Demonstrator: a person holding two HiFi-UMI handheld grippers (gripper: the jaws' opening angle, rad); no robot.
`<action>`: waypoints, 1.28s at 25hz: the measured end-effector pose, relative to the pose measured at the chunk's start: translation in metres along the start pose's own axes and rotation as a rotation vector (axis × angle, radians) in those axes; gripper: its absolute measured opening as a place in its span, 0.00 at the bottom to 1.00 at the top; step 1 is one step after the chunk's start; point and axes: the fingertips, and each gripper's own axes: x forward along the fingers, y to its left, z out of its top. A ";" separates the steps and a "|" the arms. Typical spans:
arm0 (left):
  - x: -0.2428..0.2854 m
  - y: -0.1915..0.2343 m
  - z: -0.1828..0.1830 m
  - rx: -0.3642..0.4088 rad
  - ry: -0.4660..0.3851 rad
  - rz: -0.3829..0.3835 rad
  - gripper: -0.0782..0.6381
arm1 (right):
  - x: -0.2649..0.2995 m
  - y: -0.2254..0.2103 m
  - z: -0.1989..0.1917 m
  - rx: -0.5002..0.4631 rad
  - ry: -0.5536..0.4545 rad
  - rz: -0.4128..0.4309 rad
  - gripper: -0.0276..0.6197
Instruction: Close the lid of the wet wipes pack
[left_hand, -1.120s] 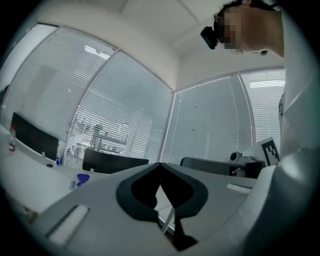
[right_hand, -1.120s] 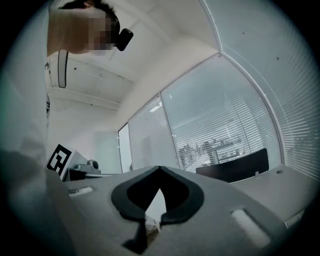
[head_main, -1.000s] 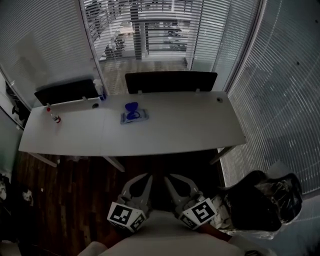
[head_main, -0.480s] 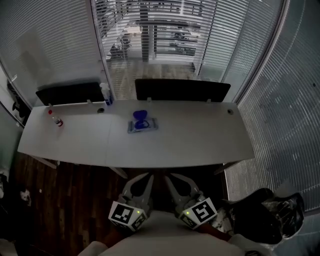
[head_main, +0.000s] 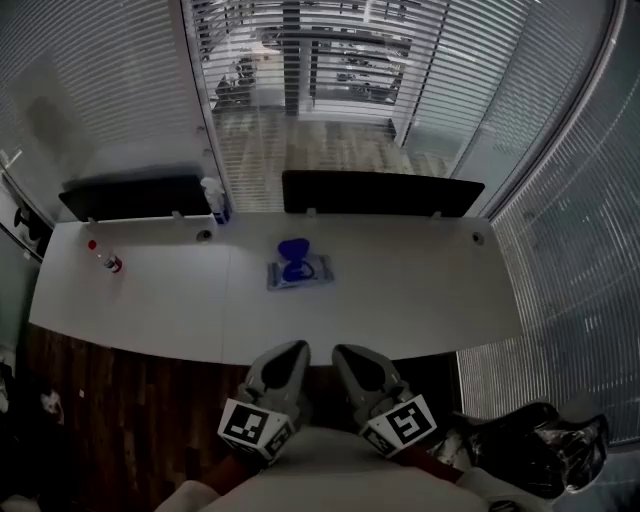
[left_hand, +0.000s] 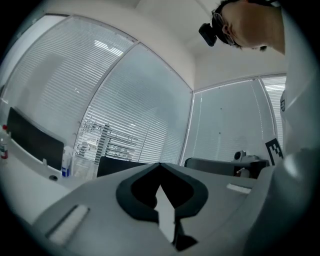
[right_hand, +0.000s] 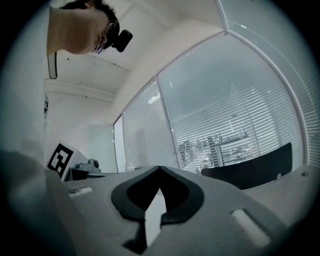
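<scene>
The wet wipes pack (head_main: 298, 272) lies flat near the middle of the white table (head_main: 400, 300), its blue lid (head_main: 293, 250) standing open above it. Both grippers hover close to my body, short of the table's near edge and well away from the pack. In the head view my left gripper (head_main: 296, 348) is shut with nothing in it, and my right gripper (head_main: 346, 351) beside it is shut and empty too. In the left gripper view the left gripper (left_hand: 160, 165) has its jaws meeting at the tips. The right gripper view shows the same for the right gripper (right_hand: 160, 169). Neither gripper view shows the pack.
A spray bottle (head_main: 214, 197) stands at the table's far edge. A small red-capped bottle (head_main: 103, 259) sits at the far left. Black chair backs (head_main: 380, 192) line the far side. A dark bag (head_main: 530, 450) lies on the floor at the right. Blinds cover the windows.
The head view has shifted, so the table and pack appear lower and nearer. Both grippers have stayed shut, held together near my body.
</scene>
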 end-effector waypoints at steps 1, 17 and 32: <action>0.003 0.010 0.003 -0.002 0.001 -0.002 0.11 | 0.011 -0.001 0.001 -0.001 0.003 -0.002 0.04; 0.040 0.106 0.047 0.008 0.008 -0.015 0.11 | 0.124 -0.014 0.019 -0.015 -0.011 -0.022 0.04; 0.088 0.123 0.047 0.027 0.002 0.023 0.11 | 0.148 -0.062 0.019 -0.025 -0.020 -0.002 0.04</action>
